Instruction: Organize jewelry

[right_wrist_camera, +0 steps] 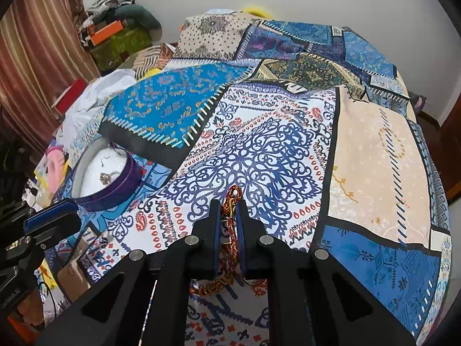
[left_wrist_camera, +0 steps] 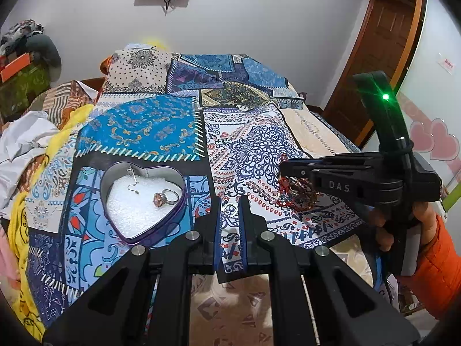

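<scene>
Bracelet [right_wrist_camera: 229, 204], red-gold braided cord, light and floppy, pinched mid-strand by right gripper [right_wrist_camera: 229, 216]; left gripper [left_wrist_camera: 230, 216] narrow, empty

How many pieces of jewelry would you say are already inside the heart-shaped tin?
2. A ring with a pinkish stone lies on the white foam toward the right side of the heart-shaped tin, and a thin silver earring lies near its upper edge. Smaller pieces could go unnoticed.

Shiny metal heart tin [left_wrist_camera: 173, 216] with white foam lining, matt printed cloth bedspread [left_wrist_camera: 250, 150], braided cord bracelet [right_wrist_camera: 229, 225]
</scene>
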`<state>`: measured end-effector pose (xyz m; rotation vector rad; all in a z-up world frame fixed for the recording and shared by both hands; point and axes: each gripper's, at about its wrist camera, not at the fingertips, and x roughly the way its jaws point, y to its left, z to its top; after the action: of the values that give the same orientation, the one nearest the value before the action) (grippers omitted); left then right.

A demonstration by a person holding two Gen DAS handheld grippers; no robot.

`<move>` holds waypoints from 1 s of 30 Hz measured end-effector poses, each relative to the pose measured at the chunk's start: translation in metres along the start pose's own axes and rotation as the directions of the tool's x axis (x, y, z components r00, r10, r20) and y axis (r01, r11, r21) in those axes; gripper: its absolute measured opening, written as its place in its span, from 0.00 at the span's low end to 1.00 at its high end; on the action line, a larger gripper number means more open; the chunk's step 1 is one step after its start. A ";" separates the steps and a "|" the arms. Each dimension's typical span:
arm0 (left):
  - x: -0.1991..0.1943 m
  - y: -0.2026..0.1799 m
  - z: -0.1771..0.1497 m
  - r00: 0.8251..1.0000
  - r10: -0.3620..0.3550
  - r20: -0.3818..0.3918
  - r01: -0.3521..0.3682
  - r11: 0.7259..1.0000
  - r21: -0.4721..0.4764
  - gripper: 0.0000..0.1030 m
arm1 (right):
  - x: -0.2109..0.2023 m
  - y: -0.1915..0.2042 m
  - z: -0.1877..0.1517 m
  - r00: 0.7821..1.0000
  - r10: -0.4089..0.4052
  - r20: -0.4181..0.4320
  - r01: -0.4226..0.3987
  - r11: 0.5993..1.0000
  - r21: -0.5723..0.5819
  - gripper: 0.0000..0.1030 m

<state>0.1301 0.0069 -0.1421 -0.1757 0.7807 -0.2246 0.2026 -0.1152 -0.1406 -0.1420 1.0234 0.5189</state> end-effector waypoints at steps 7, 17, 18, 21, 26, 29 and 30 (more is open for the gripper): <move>-0.014 0.000 0.001 1.000 0.015 0.021 -0.015 1.000 0.002 0.09 | -0.027 -0.001 0.002 0.998 0.019 0.055 -0.021 0.999 0.031 0.04; -0.031 0.000 0.001 0.998 0.027 0.050 -0.027 1.000 0.010 0.09 | -0.060 0.003 0.005 0.990 -0.008 0.137 0.006 1.000 0.013 0.04; -0.032 0.001 0.001 0.998 0.029 0.052 -0.029 1.000 0.008 0.09 | -0.059 0.005 0.005 0.991 -0.012 0.134 0.013 1.000 -0.006 0.04; -0.034 0.002 0.000 0.998 0.029 0.054 -0.029 1.000 0.004 0.09 | -0.050 0.006 0.006 0.994 -0.040 0.106 0.043 0.999 -0.025 0.06; -0.032 0.005 -0.001 0.998 0.031 0.050 -0.032 0.999 0.003 0.09 | -0.021 -0.005 0.009 0.998 -0.055 0.025 0.055 0.998 0.003 0.35; -0.030 0.007 -0.001 0.998 0.032 0.047 -0.032 0.999 0.003 0.09 | -0.011 -0.012 0.010 0.999 -0.035 0.002 0.035 0.999 0.032 0.35; -0.030 0.007 -0.001 0.998 0.032 0.045 -0.032 0.999 0.002 0.09 | -0.006 -0.014 0.011 0.999 -0.030 -0.016 0.031 0.999 0.043 0.35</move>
<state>0.1100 0.0219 -0.1243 -0.1647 0.7375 -0.1908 0.2159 -0.1255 -0.1317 -0.1230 1.0449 0.4684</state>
